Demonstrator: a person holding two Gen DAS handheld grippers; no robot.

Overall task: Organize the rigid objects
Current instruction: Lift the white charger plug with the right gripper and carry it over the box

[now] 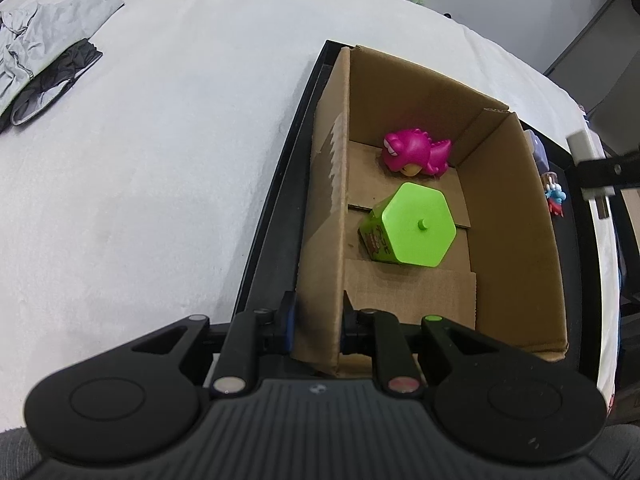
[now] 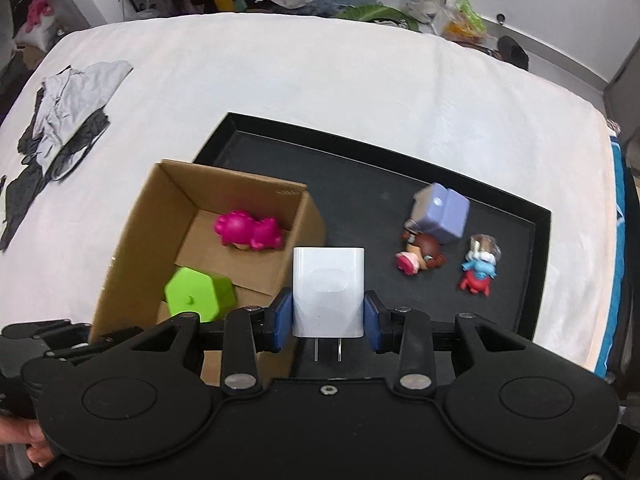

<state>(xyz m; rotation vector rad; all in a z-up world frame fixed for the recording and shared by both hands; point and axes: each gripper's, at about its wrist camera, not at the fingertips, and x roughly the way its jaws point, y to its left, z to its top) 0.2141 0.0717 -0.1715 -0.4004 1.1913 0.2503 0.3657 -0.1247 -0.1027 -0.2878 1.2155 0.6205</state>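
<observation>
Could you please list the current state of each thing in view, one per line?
Left tongs: shut on the cardboard box wall.
Right tongs: shut on the white charger, prongs toward the camera.
Cardboard box: open, on the black tray.
Pink dinosaur: inside the box.
Green hexagonal container: inside the box, tipped over.
Three figurines: loose on the tray.

The left gripper points steeply down, its jaws clamped on a thin wall. The right gripper angles down too, jaws closed around a held item.
</observation>
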